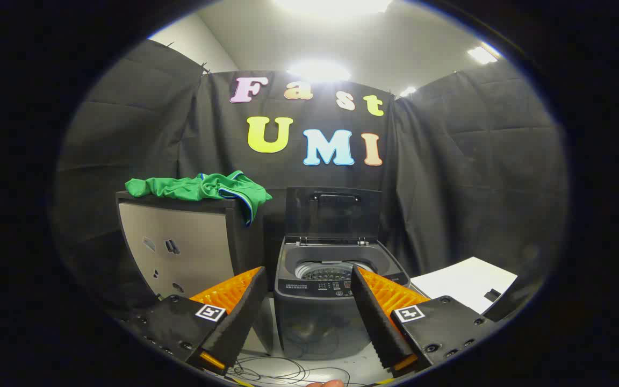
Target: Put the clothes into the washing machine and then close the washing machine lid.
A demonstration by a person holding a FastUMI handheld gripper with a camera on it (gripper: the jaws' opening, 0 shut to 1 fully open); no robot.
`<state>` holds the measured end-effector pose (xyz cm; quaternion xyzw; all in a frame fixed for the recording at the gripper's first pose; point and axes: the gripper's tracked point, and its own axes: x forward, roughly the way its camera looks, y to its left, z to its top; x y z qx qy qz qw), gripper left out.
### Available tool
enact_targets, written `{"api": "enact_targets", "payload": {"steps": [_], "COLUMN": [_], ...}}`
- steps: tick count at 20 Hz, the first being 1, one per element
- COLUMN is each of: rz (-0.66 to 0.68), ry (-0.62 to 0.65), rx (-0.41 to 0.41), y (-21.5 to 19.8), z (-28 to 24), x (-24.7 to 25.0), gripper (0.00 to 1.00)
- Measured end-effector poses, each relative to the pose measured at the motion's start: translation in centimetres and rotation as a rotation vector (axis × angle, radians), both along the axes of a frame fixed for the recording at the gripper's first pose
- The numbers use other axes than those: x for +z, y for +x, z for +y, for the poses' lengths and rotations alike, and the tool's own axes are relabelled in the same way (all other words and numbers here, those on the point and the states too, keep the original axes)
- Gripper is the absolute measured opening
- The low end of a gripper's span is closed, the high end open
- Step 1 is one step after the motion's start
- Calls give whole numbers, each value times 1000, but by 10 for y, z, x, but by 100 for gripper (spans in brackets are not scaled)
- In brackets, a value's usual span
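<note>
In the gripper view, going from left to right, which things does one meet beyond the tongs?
Green clothes lying on the dark cabinet → washing machine with its lid standing open → white sheet. The tongs are open, holding nothing.

Recording booth – black cloth walls (143, 118), ceiling lights (318, 70), washing machine (323, 301)

A green garment (202, 188) is draped over the top of a dark cabinet (180, 244), beside which the washing machine (325, 301) is stood on the floor (342, 368), beyond the gripper's (309, 279) spread fingers.

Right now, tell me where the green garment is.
The crumpled green garment lies on top of the dark cabinet, left of the open grey washing machine, beyond the open gripper.
</note>
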<state>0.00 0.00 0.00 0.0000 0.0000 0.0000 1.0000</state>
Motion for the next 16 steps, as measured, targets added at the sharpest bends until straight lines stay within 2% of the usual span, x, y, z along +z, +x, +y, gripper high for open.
{"api": "enact_targets", "payload": {"steps": [16], "rz": [-14], "ry": [-23], "rx": [-25], "y": [1], "z": [-9], "x": [7], "gripper": [98]}}
